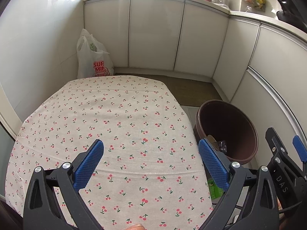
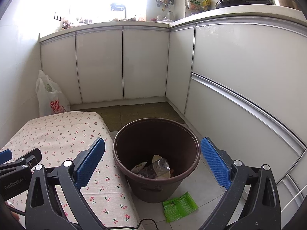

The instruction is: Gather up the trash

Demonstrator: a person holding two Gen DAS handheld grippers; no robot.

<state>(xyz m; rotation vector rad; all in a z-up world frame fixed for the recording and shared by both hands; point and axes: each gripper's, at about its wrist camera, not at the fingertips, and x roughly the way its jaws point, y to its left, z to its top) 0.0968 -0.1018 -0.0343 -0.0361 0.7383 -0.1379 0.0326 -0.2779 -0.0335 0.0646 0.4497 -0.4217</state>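
Below the claws: table (image 1: pixel 119 115) under a cherry-print cloth, with nothing lying on the cloth
Left claw (image 1: pixel 151 164): blue pads spread wide over the cloth, nothing between them
Right claw (image 2: pixel 153 164): just as wide open and empty, hanging above the bin
Bin (image 2: pixel 156 145): brown, round, standing on the floor ahead of the right claw and tight against the table's edge, off the left claw's right finger
Inside the bin: crumpled clear bottle (image 2: pixel 160 167) lying on scraps of paper and wrappers
Green wrapper (image 2: pixel 179 207): flat on the floor tiles, just on the near side of the bin's foot, below the right claw
Far left corner: white shopping bag (image 1: pixel 92 57) with red print, standing beyond the table against the wall and cabinets (image 1: pixel 155 32)
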